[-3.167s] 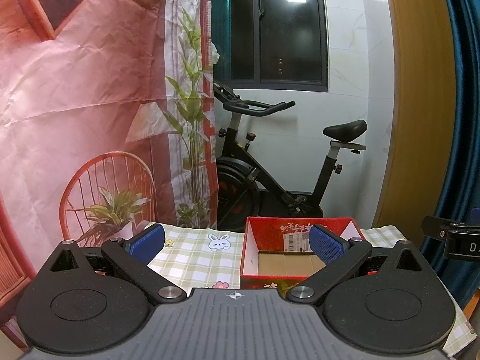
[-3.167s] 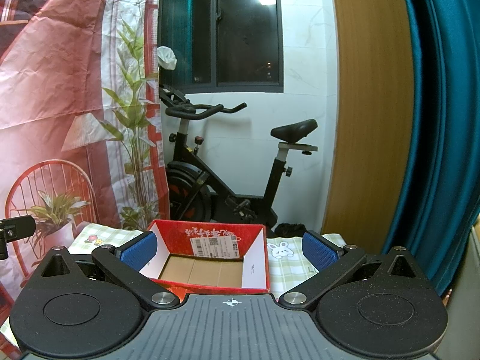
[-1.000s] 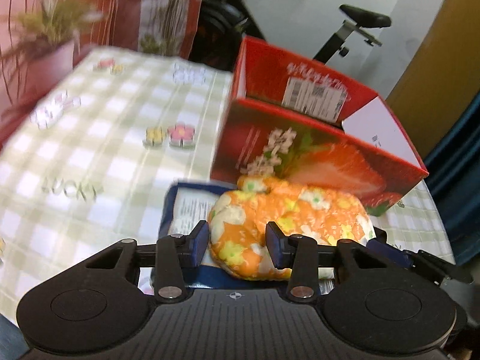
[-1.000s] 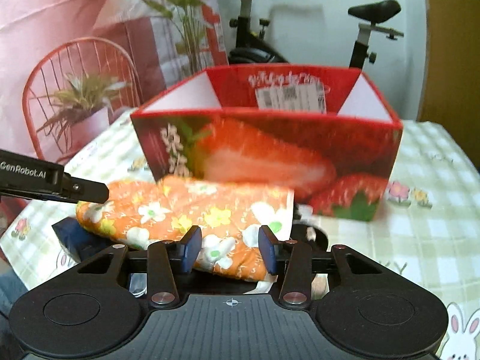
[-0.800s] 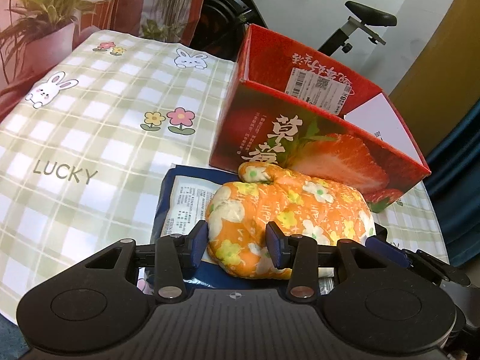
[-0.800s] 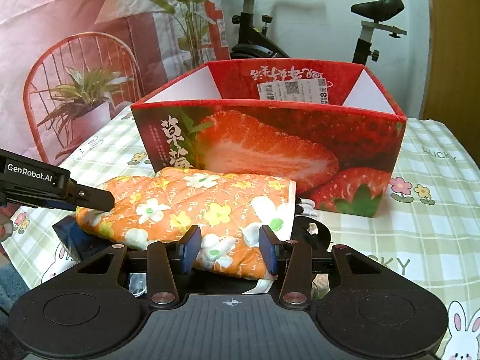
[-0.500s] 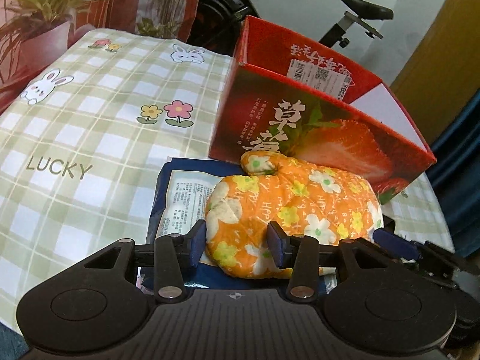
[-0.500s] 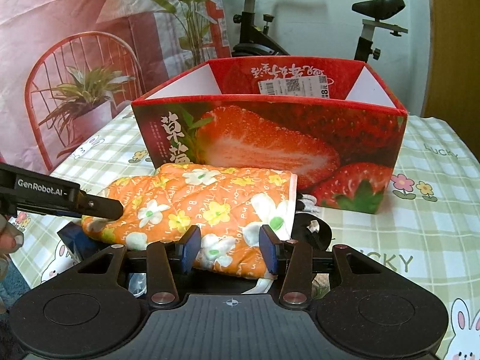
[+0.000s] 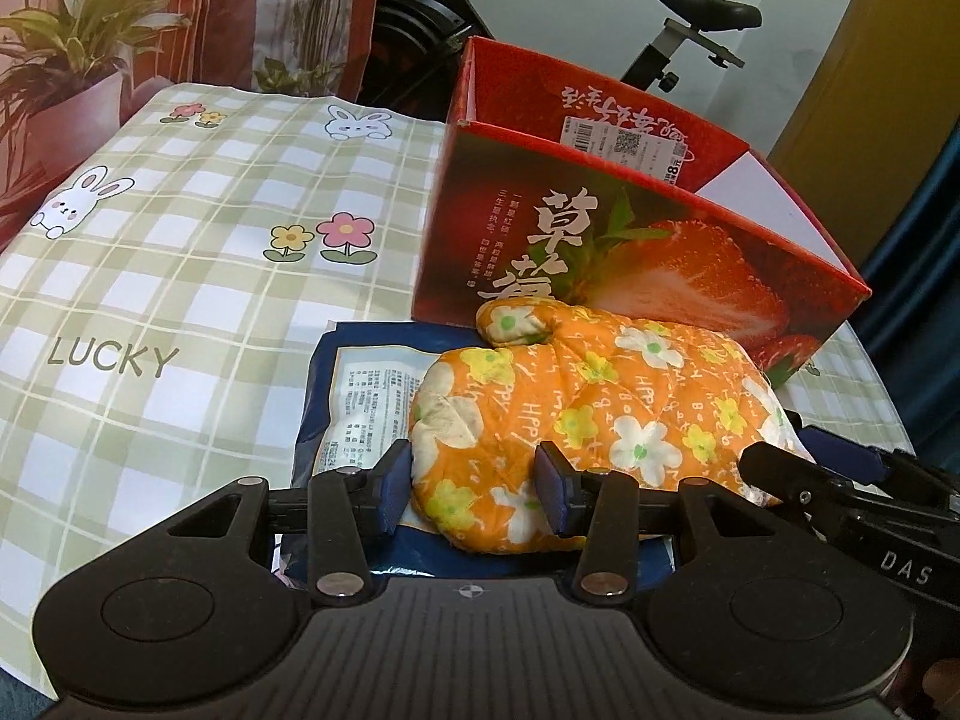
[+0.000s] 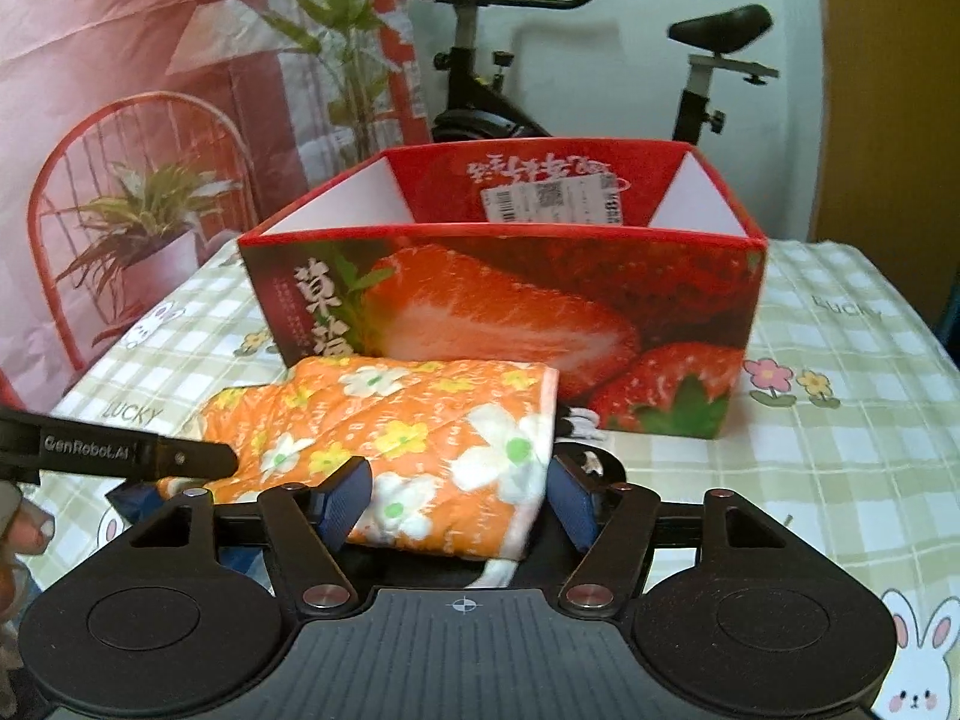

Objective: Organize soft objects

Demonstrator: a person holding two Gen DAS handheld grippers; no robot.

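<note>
An orange flowered oven mitt (image 9: 600,396) lies on a blue packet (image 9: 360,384) on the table, just in front of the red strawberry box (image 9: 630,252). My left gripper (image 9: 474,489) is shut on the mitt's rounded tip, and its pads press into the padding. In the right wrist view the mitt's cuff end (image 10: 432,438) sits between the pads of my right gripper (image 10: 456,504). Those jaws are opening, and the right pad stands just off the cuff edge. Each gripper shows in the other's view: the right one (image 9: 840,486), the left one (image 10: 150,456).
The open-topped box (image 10: 510,300) stands in the middle of the checked tablecloth (image 9: 180,240). A black-and-white object (image 10: 585,438) lies partly hidden under the mitt's cuff. An exercise bike (image 10: 480,90) and a printed backdrop (image 10: 120,90) stand behind the table. A hand (image 10: 18,528) shows at the left edge.
The right gripper's jaws have spread wider around the mitt's cuff. The left gripper keeps its grip on the mitt's tip, and both hands have stayed almost in place.
</note>
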